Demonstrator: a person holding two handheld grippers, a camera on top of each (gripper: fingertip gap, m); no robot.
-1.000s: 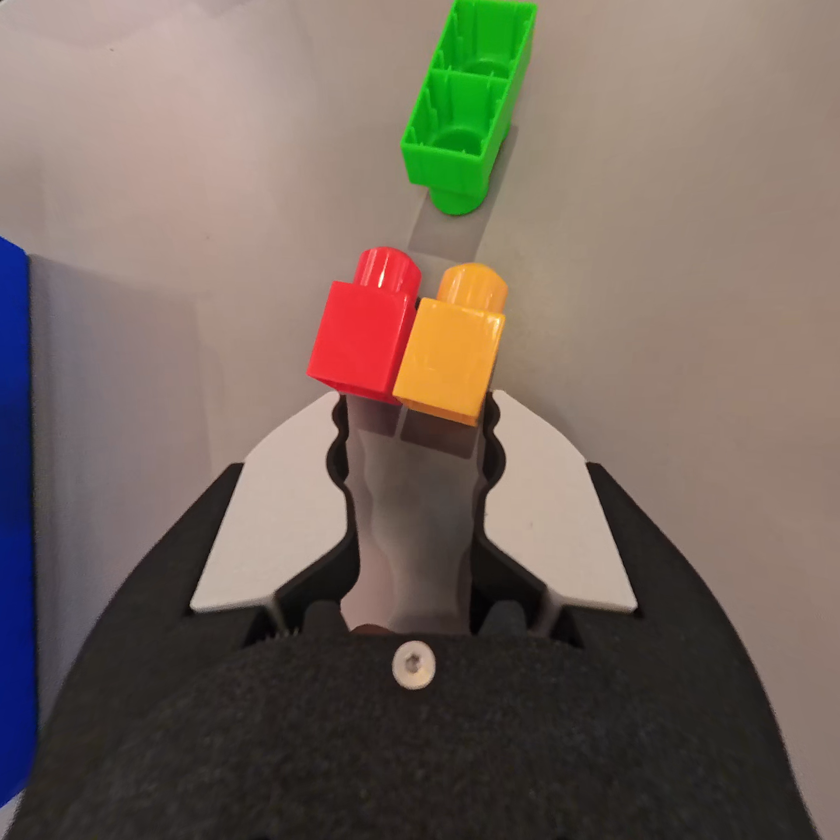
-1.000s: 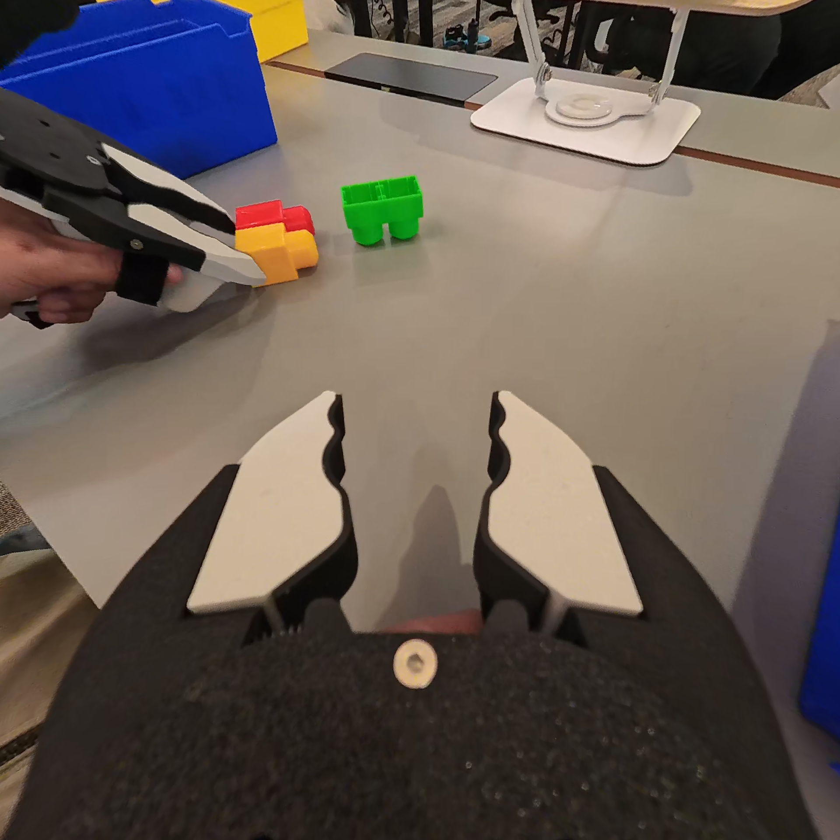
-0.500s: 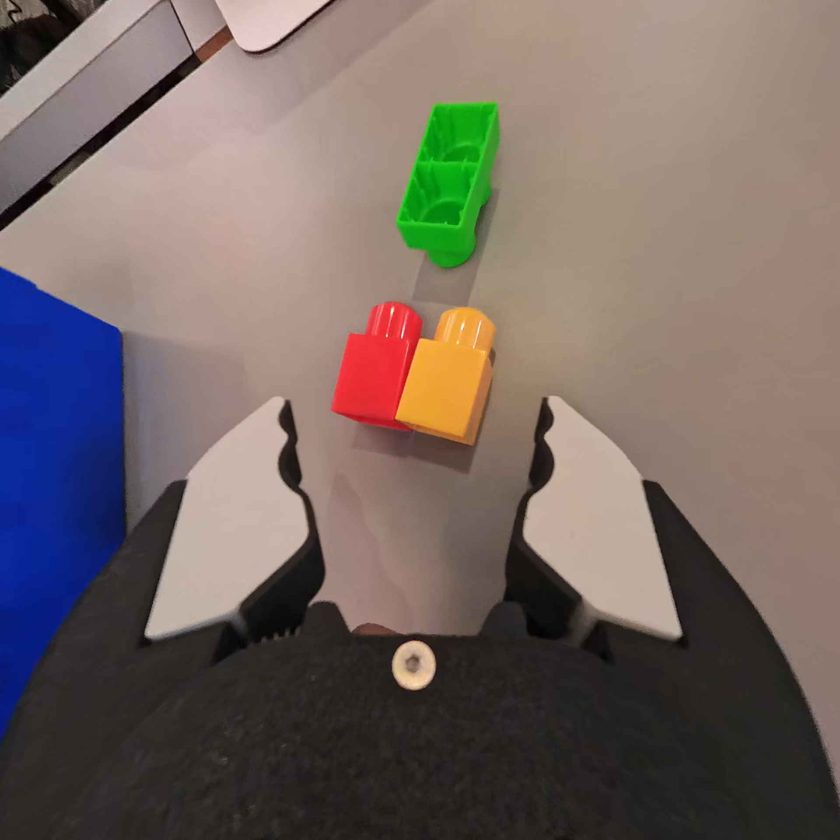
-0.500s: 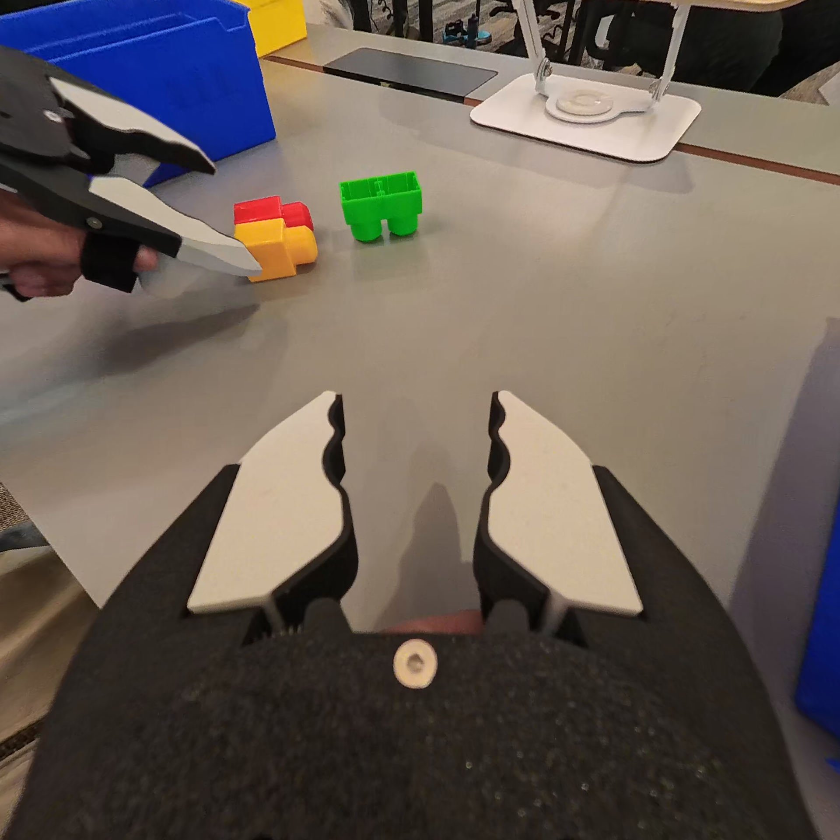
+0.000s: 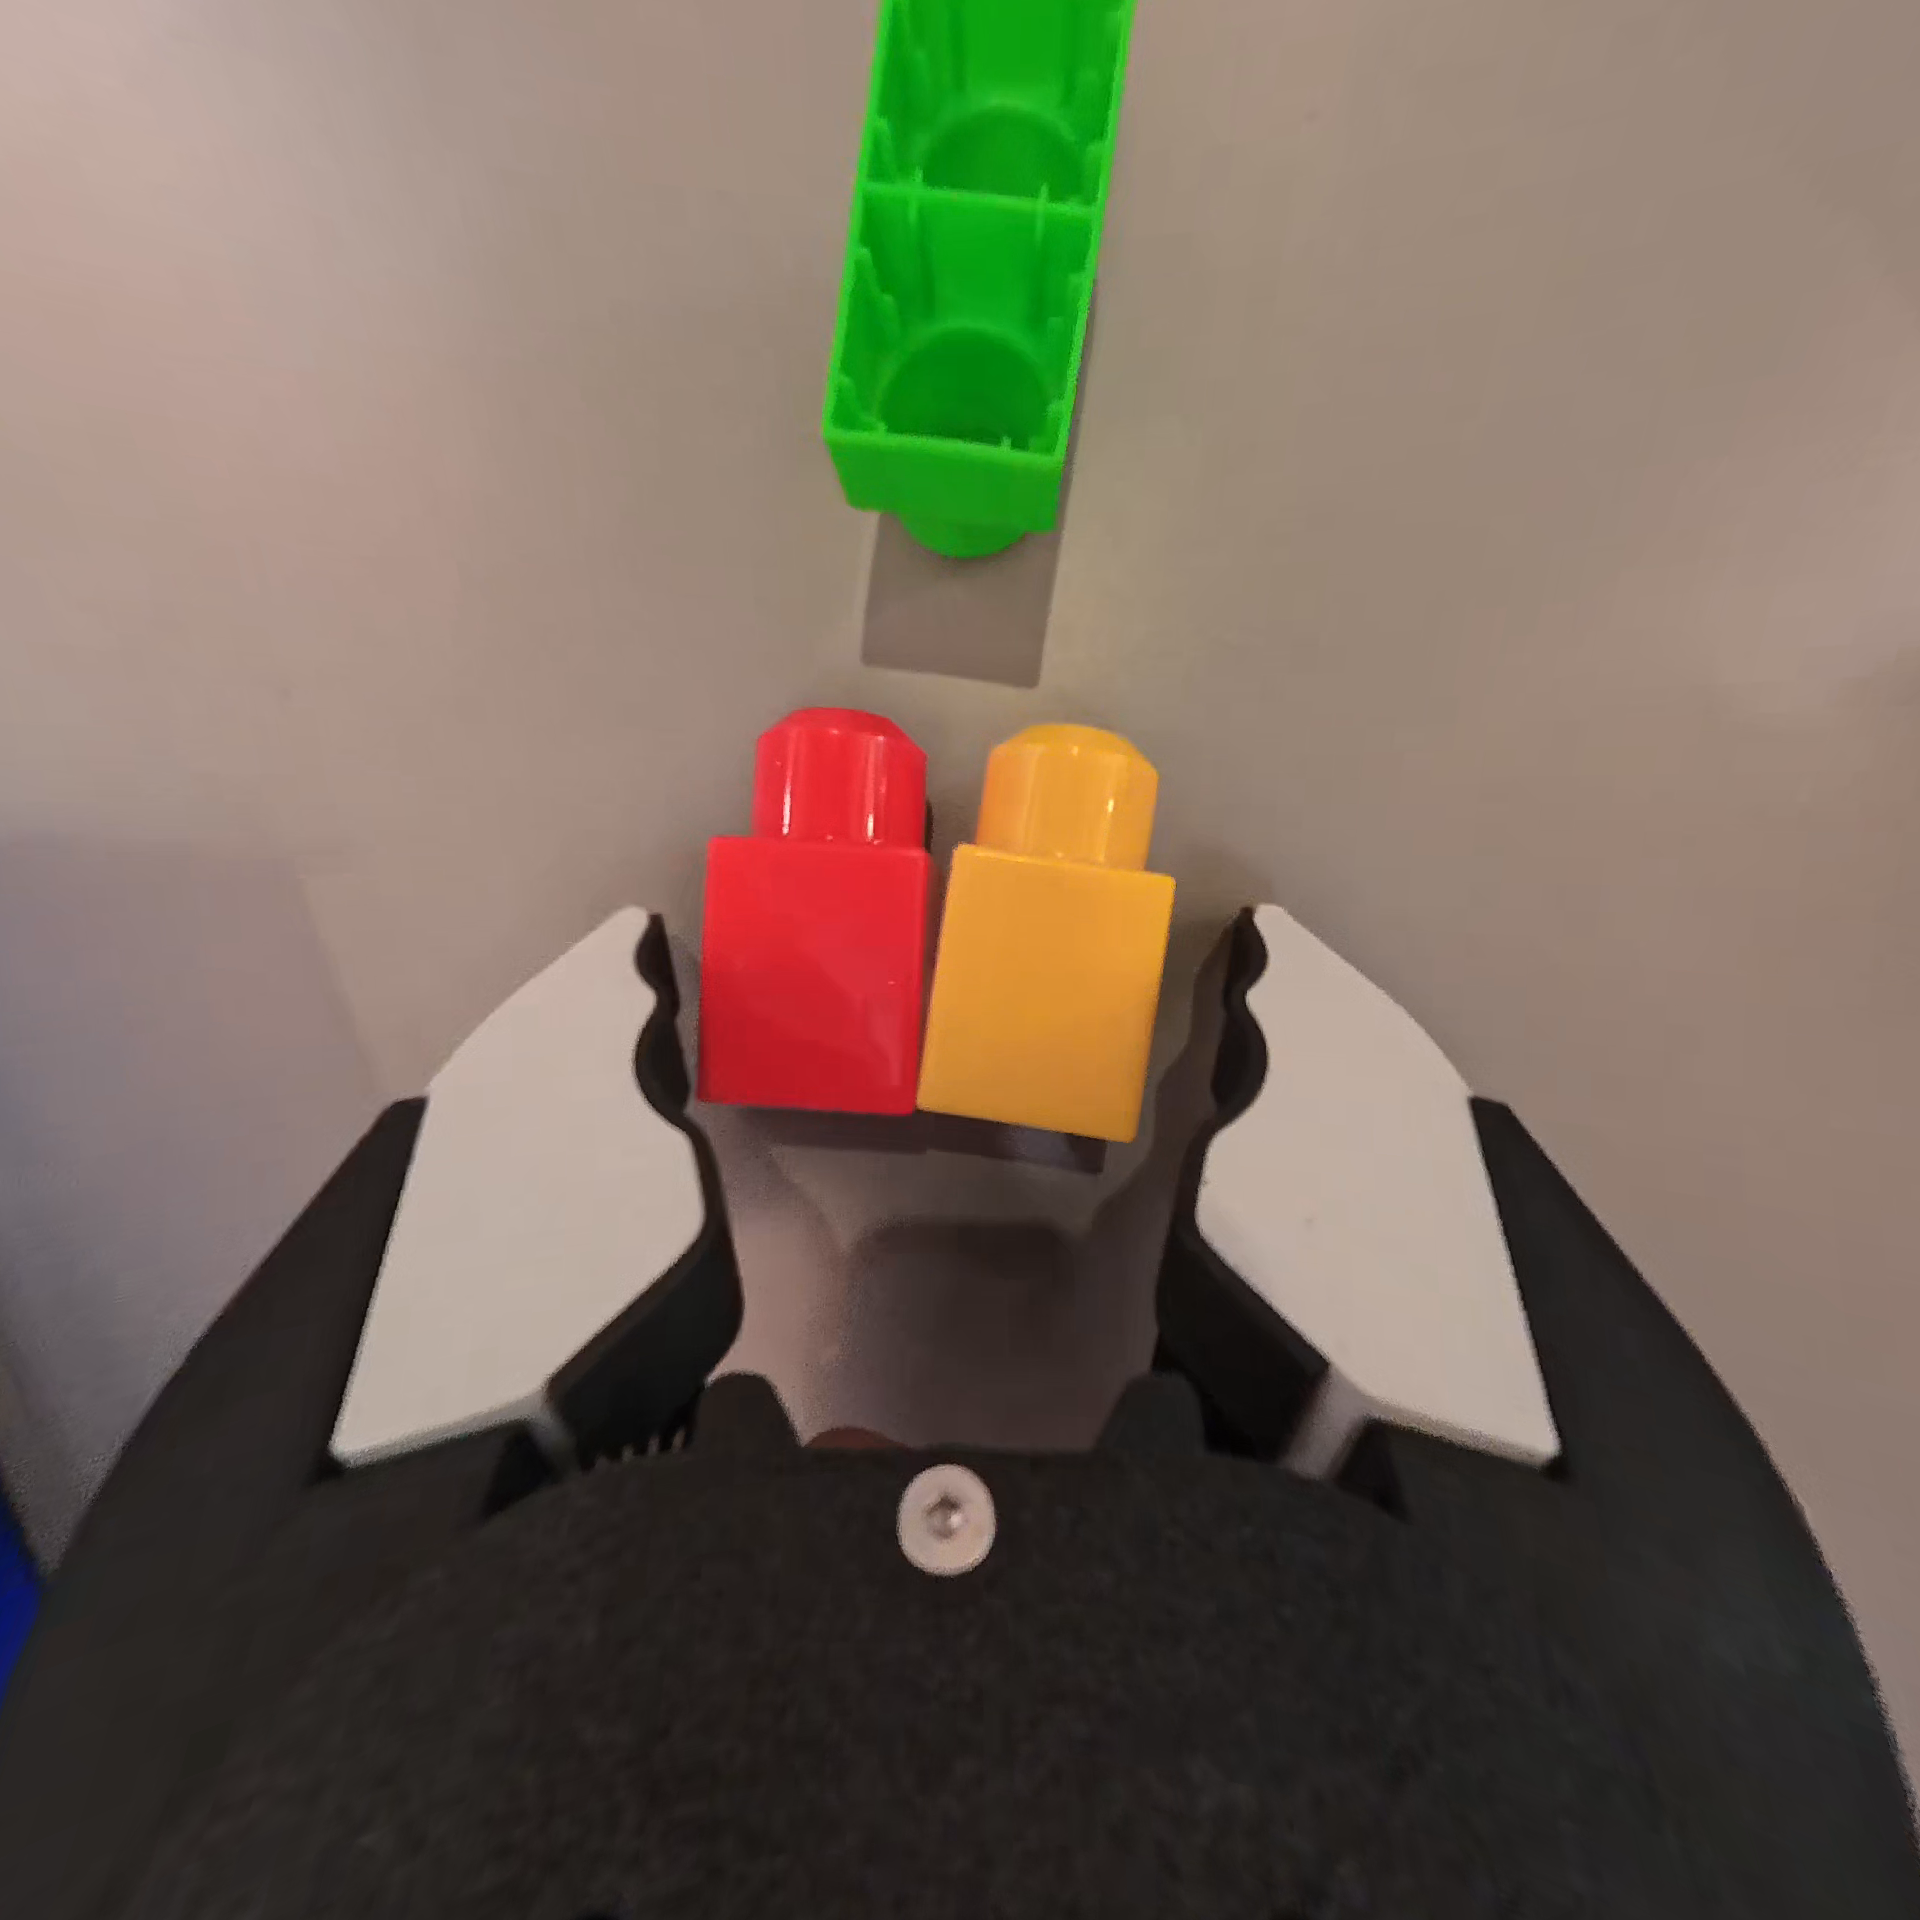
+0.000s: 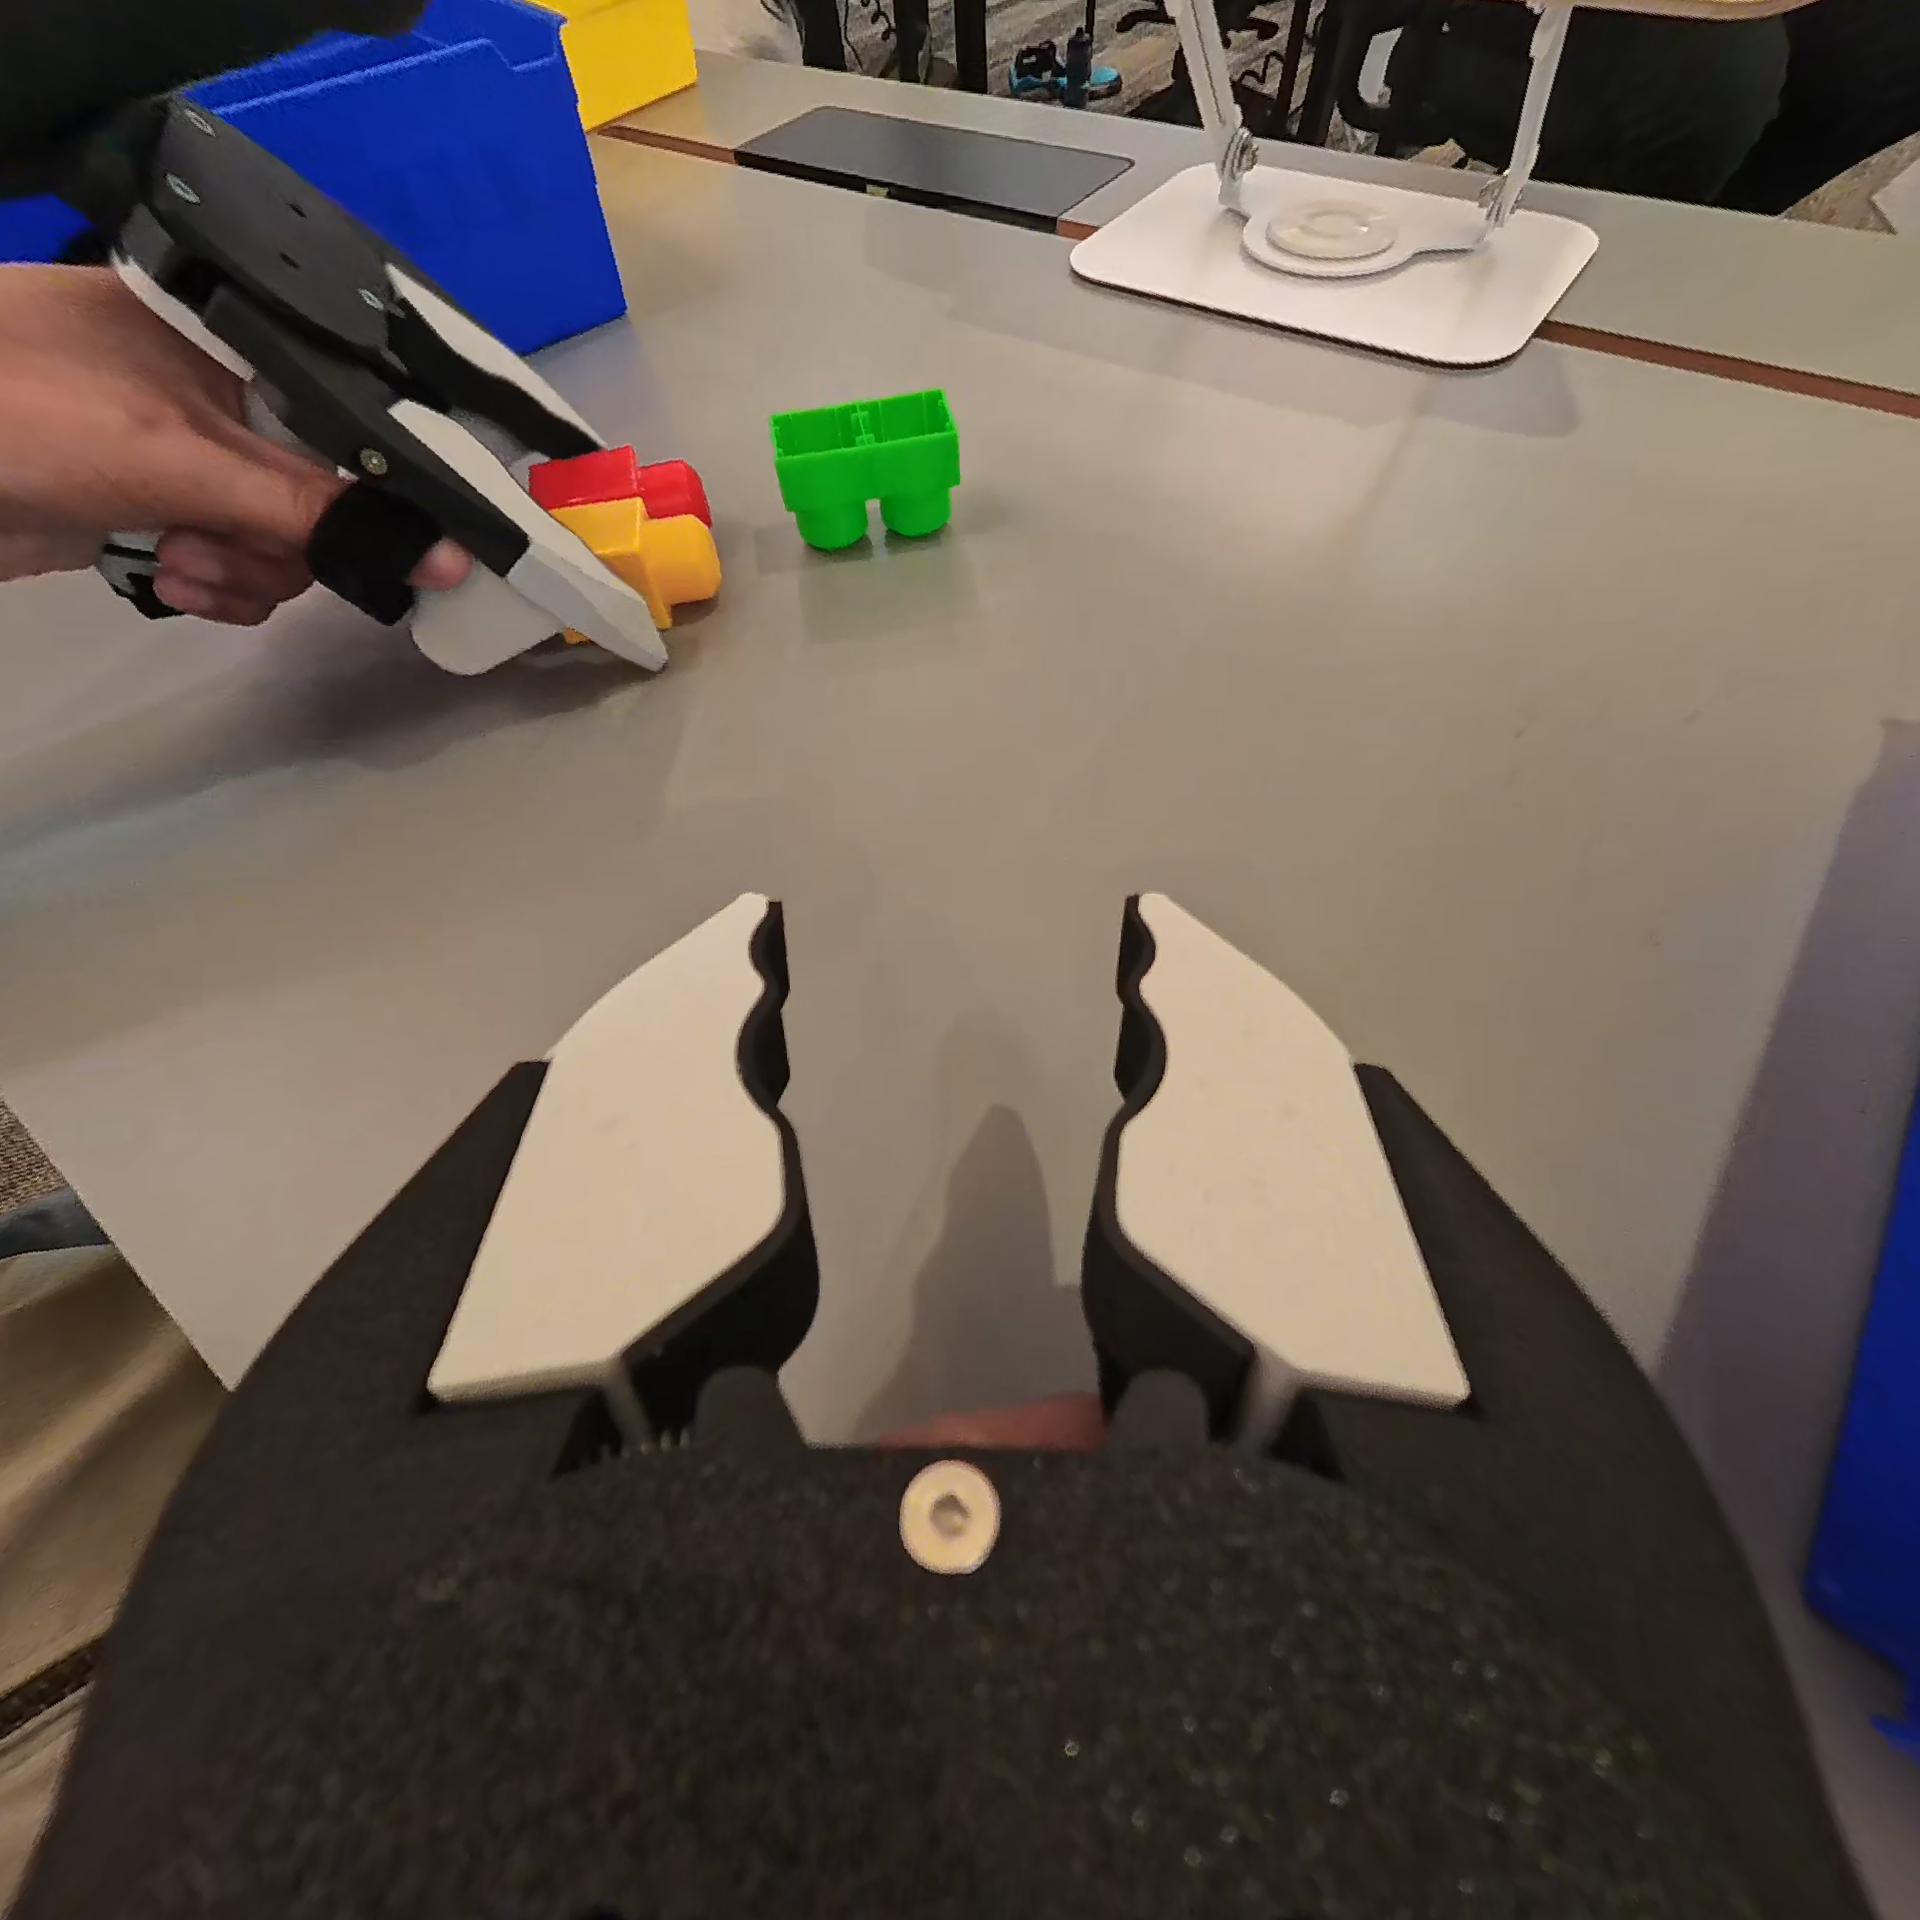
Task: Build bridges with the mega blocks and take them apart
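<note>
While both jaws gape, left gripper [image 5: 940, 935] astride red block [image 5: 814, 977] and yellow block [image 5: 1044, 992].

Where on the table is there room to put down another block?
Bare table stretches between the right claw and the green block, and toward the white stand. It is crowded where the left claw straddles the red block and yellow block, near the blue bin.

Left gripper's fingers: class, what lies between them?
In the left wrist view, the red block and yellow block lie side by side between the open left gripper's fingers.
</note>
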